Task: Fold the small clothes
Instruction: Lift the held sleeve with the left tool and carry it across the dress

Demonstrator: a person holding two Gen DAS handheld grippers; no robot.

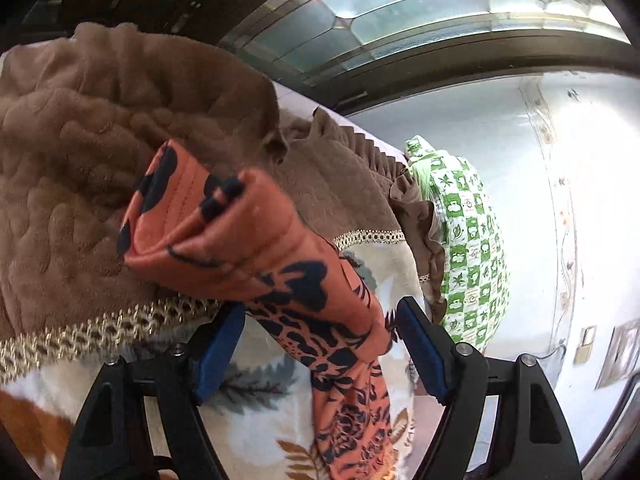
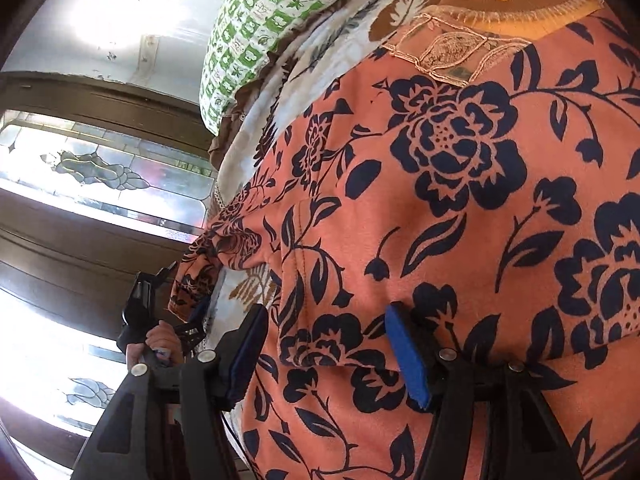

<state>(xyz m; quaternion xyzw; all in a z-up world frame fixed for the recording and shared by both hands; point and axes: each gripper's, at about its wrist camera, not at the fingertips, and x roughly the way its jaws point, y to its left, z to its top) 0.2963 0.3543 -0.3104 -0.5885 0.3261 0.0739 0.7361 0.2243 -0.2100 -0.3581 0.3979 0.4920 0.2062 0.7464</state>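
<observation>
An orange garment with dark blue flowers point(image 2: 460, 200) lies spread on the bed, its embroidered neckline point(image 2: 452, 56) at the far end. In the left wrist view its sleeve point(image 1: 248, 232) is bunched into a long roll that runs between the blue pads point(image 1: 220, 356) of my left gripper point(image 1: 322, 308). Those jaws stand wide and do not press the cloth. My right gripper point(image 2: 326, 310) hovers low over the garment's body near a side seam, jaws apart with flat cloth between them. The left gripper point(image 2: 192, 312) and the hand holding it show at the sleeve end.
A brown plush blanket point(image 1: 100, 140) with a lace border is heaped at the left. A green-and-white checked pillow point(image 1: 468, 240) lies beyond it by the white wall. The pale leaf-print bedspread point(image 1: 260, 400) lies under the garment. A leaded-glass window point(image 2: 100, 168) is behind.
</observation>
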